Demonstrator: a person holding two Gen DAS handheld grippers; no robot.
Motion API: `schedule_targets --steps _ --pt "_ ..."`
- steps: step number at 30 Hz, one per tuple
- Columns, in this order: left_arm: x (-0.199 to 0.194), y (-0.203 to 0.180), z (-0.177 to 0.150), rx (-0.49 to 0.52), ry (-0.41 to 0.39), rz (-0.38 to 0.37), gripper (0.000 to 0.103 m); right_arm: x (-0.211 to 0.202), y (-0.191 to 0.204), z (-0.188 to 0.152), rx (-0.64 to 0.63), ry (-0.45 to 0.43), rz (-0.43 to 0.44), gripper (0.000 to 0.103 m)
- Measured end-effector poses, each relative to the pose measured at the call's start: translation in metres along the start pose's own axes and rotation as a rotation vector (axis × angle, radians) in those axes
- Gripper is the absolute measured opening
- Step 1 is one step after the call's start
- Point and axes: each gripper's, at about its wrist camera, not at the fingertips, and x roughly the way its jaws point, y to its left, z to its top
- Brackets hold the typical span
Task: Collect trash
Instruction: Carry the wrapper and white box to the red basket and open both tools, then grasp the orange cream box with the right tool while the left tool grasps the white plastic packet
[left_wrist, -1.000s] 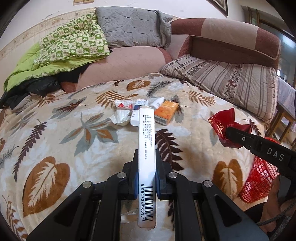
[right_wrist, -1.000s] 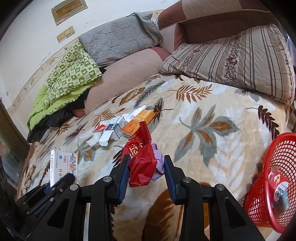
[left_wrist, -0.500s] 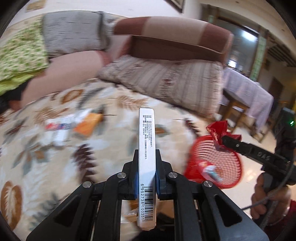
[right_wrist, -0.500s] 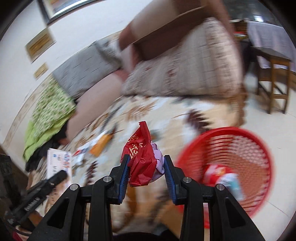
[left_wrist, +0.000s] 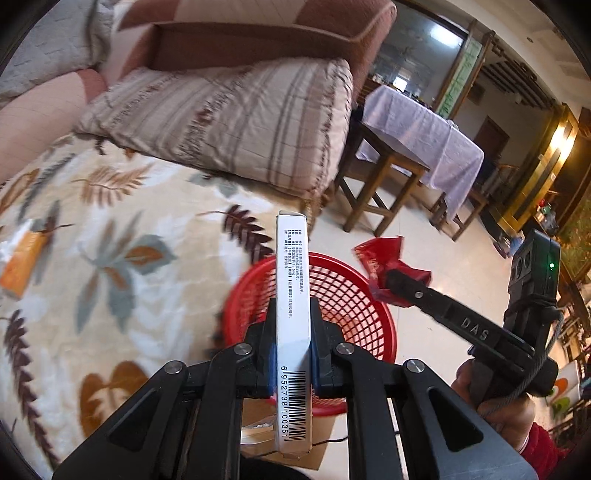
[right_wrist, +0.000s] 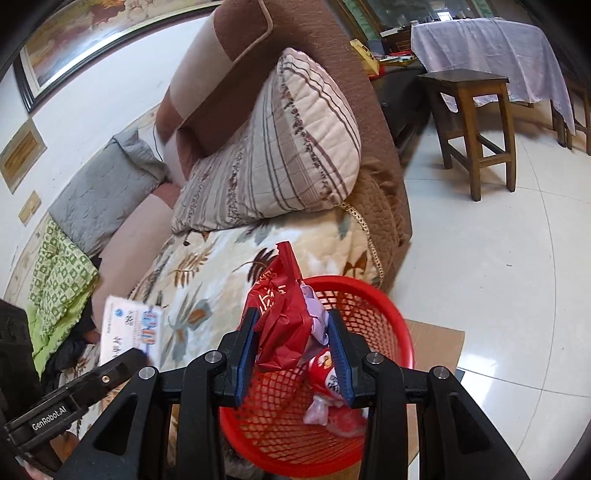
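Hovering over red basket (right_wrist: 388, 317) beside sofa edge: right gripper (right_wrist: 291, 350) level, pinching red wrapper (right_wrist: 280, 314); left gripper (left_wrist: 293, 347) alongside, clamping white box (left_wrist: 293, 317) edge-up.

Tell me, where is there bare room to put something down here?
Bare blanket lies between the striped pillow and the red basket; open floor lies between basket and stool. The basket itself is crowded with wrappers.

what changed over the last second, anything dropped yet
Both grippers swung away from the bed's trash pile to above the red basket. Nothing dropped: the left gripper still clamps the white box, the right gripper still clamps the red wrapper.
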Motion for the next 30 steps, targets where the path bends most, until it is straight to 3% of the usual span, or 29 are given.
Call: schedule_targets --steps 2,5,14,18,30 --pt "0.012 -0.001 0.001 0.0 0.032 0.007 0.017 0.01 -0.005 0.002 -0.002 0.028 -0.02 0.048" --pt "0.018 0.006 0.001 -0.039 0.043 0.008 0.042 0.017 -0.014 -0.001 0.024 0.056 -0.021 0.05" --pt "-0.029 0.053 -0.016 -0.12 -0.026 0.062 0.048 0.019 0.015 -0.011 -0.041 0.08 0.015 0.05" --pt "-0.058 0.083 -0.036 -0.149 -0.046 0.144 0.05 0.024 0.053 -0.022 -0.122 0.104 0.058 0.05" --pt "-0.147 0.202 -0.107 -0.319 -0.132 0.506 0.058 0.062 0.179 -0.066 -0.36 0.211 0.15 0.052"
